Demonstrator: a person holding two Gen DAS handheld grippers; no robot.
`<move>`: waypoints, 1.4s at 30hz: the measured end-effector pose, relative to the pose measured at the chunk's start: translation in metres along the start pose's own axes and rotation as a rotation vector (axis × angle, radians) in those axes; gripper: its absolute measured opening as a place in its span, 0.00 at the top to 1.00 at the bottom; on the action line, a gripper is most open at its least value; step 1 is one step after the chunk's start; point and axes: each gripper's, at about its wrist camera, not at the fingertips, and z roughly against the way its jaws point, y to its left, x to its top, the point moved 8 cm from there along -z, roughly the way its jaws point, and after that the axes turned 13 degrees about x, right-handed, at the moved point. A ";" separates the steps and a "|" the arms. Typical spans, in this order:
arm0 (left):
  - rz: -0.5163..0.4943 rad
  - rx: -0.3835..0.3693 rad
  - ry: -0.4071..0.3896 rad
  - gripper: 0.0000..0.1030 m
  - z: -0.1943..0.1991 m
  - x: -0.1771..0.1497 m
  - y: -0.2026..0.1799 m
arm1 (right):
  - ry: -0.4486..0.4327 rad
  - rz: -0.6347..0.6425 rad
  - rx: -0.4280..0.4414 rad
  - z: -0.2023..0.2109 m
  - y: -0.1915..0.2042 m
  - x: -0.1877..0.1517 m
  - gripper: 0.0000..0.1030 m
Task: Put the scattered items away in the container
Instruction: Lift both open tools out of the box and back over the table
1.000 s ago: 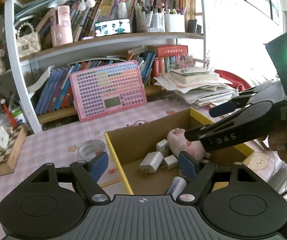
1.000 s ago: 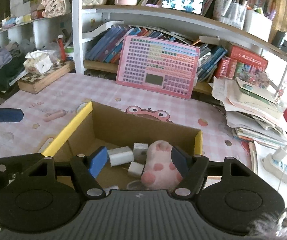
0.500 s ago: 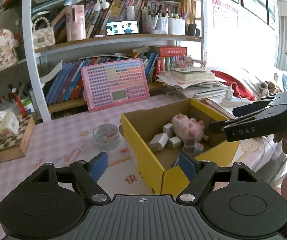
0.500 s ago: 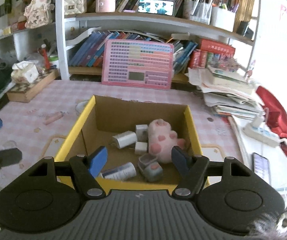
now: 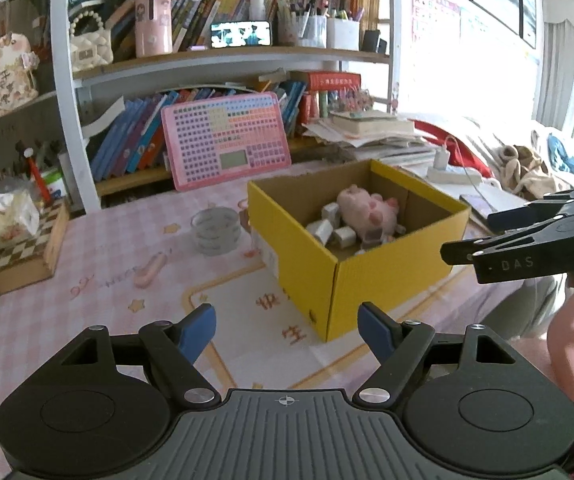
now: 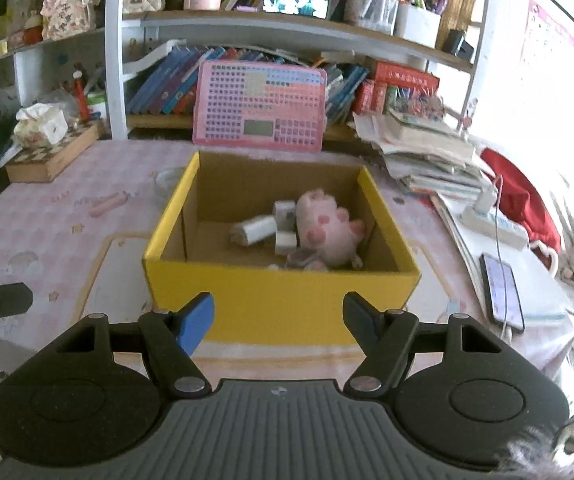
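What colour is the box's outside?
Yellow outside on the box, plain brown cardboard inside; clearest in the right wrist view.

Left hand-held gripper [image 5: 287, 326] black with ribbed grey body, blue finger pads [image 5: 197, 328], silver screws, right hand-held gripper [image 6: 277, 318] alike, marked "DAS"

Open yellow cardboard box [image 6: 283, 300] stands upright mid-bench, holding a pink plush toy [image 6: 327, 232] and white charger blocks [image 6: 255, 232]. Pink pen-like item [image 5: 150, 269] lies left of it.
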 end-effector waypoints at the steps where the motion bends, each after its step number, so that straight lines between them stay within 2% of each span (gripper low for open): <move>1: -0.008 0.006 0.003 0.22 0.001 -0.004 0.002 | 0.006 -0.004 -0.001 0.001 0.003 -0.004 0.33; 9: 0.000 0.013 0.029 0.22 0.006 -0.021 0.015 | 0.046 -0.009 -0.008 0.004 0.026 -0.028 0.31; 11: 0.005 0.026 0.033 0.11 0.006 -0.024 0.017 | 0.054 -0.005 0.000 0.002 0.034 -0.033 0.31; 18: 0.033 0.071 0.078 0.08 0.004 -0.040 0.031 | 0.060 0.001 0.027 -0.006 0.062 -0.044 0.30; 29: 0.051 0.095 0.115 0.07 0.002 -0.054 0.050 | 0.093 0.049 0.104 -0.022 0.096 -0.042 0.30; 42: 0.060 0.128 0.099 0.07 0.003 -0.053 0.074 | 0.075 0.107 0.149 -0.036 0.122 -0.026 0.31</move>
